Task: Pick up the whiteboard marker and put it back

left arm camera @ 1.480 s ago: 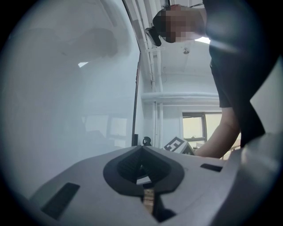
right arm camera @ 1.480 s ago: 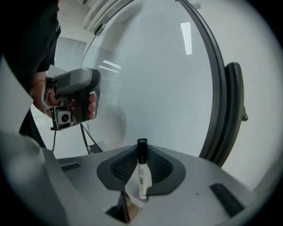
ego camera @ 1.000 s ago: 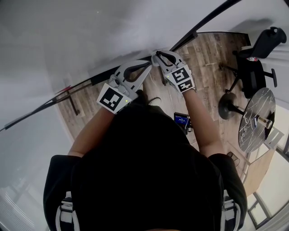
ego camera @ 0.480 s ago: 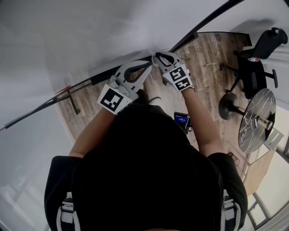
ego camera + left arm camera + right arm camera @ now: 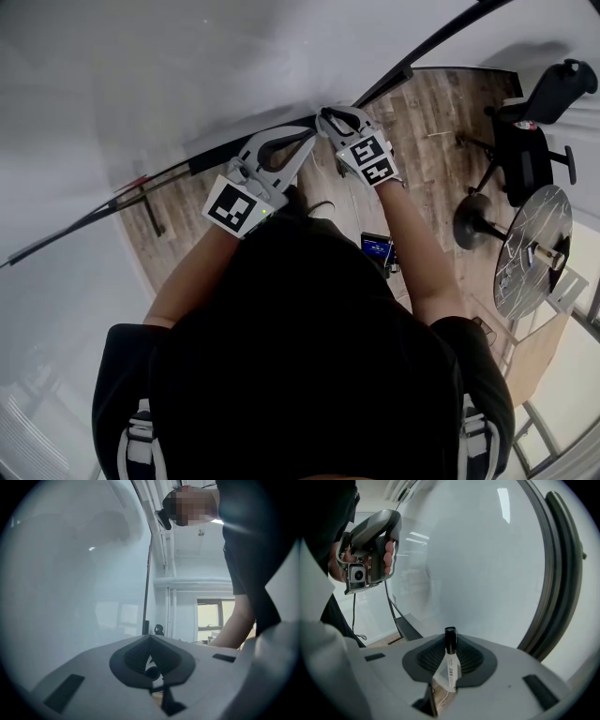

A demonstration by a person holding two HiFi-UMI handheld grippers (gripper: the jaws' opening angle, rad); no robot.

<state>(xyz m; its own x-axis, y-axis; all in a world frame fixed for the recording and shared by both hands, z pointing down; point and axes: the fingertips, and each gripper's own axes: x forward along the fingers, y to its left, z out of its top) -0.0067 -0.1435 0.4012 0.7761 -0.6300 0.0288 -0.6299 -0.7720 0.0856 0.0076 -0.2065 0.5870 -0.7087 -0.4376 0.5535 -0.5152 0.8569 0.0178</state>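
A white whiteboard marker (image 5: 451, 667) with a black cap (image 5: 450, 637) (small dark print on its barrel). White whiteboard (image 5: 187, 66), black frame (image 5: 427, 49). Brown wood-plank floor (image 5: 441, 122). The person's black shirt (image 5: 300, 356). Black office chair (image 5: 525, 141).

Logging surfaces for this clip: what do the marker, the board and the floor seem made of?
Whiteboard marker: likely plastic, smooth white barrel with printed label, black cap.
Whiteboard: glossy white, probably coated panel or glass, since ceiling lights reflect in it.
Floor: wood-look planks, matte; real wood or laminate is unclear.
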